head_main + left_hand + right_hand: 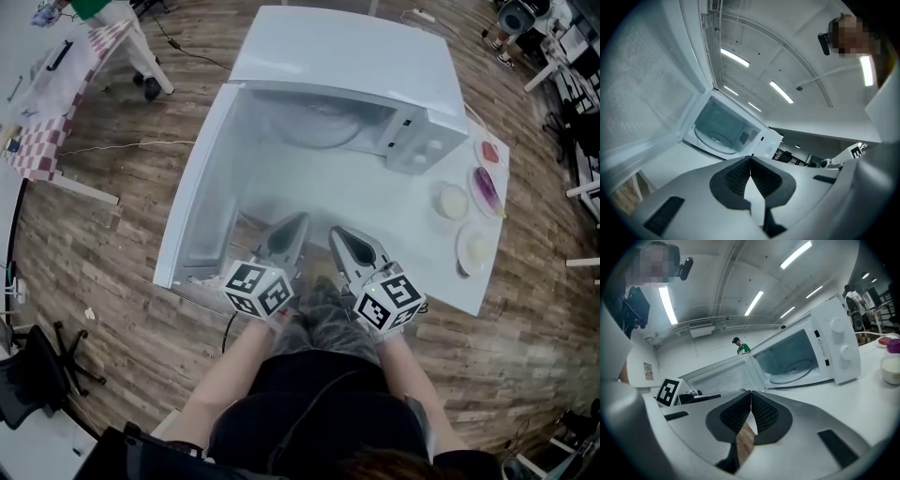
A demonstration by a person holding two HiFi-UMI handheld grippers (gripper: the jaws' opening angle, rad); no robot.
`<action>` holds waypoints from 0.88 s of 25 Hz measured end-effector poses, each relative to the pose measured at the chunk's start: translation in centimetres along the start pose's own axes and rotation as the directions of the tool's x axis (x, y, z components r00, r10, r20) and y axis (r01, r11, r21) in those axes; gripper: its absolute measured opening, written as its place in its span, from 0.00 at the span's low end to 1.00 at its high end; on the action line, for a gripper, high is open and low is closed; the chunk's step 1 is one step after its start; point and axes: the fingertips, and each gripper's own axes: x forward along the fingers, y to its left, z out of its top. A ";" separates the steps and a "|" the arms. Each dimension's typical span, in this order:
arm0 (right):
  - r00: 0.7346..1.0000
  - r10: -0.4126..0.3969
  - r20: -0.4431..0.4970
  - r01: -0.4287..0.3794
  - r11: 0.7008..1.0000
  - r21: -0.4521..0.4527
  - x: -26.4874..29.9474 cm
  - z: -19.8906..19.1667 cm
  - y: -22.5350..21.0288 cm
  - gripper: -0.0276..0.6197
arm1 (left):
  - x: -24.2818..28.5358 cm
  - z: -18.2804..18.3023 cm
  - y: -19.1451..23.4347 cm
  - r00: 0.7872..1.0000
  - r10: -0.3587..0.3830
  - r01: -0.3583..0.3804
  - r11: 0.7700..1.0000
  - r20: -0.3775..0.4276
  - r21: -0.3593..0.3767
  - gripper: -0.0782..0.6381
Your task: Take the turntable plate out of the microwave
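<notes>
A white microwave (361, 70) stands on the white table (375, 206) with its door (199, 202) swung wide open to the left. The clear glass turntable plate (319, 127) lies inside the cavity; it also shows as the plate (717, 138) in the left gripper view and the plate (794, 371) in the right gripper view. My left gripper (298, 221) and right gripper (339, 232) sit side by side at the table's near edge, well short of the microwave. Both are shut with nothing between the jaws.
Small dishes stand at the table's right end: a cup (452, 201), a plate with purple food (487, 189), a red one (489, 151) and a pale one (473, 247). A checkered table (56, 103) is at far left. A person in green (740, 347) stands behind.
</notes>
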 end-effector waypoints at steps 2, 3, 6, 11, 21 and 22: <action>1.000 0.002 -0.013 -0.002 1.000 0.006 0.9 0.3 -1.1 0.07 | 1.2 0.2 0.7 1.000 0.012 -0.012 1.000 -0.002 -0.008 0.13; 1.000 0.002 -0.020 -0.002 1.000 0.009 1.3 0.4 -1.5 0.07 | 1.7 0.4 1.0 1.000 0.017 -0.017 1.000 -0.002 -0.010 0.13; 0.999 -0.001 -0.037 0.002 1.000 0.029 2.5 0.5 -2.9 0.07 | 2.9 0.6 2.0 0.999 0.033 -0.033 0.999 0.002 -0.025 0.13; 0.999 0.003 -0.050 0.001 0.995 0.095 3.8 0.6 -5.4 0.07 | 4.8 0.3 3.1 0.998 0.054 -0.053 0.995 0.011 -0.081 0.13; 0.997 -0.004 -0.082 0.026 0.963 0.267 7.4 0.2 -9.8 0.08 | 7.9 -0.2 5.7 0.994 0.106 -0.099 0.978 0.026 -0.184 0.13; 0.996 -0.020 -0.088 0.044 0.961 0.273 7.8 0.2 -10.3 0.08 | 8.1 -0.2 6.1 0.993 0.114 -0.105 0.973 0.031 -0.205 0.13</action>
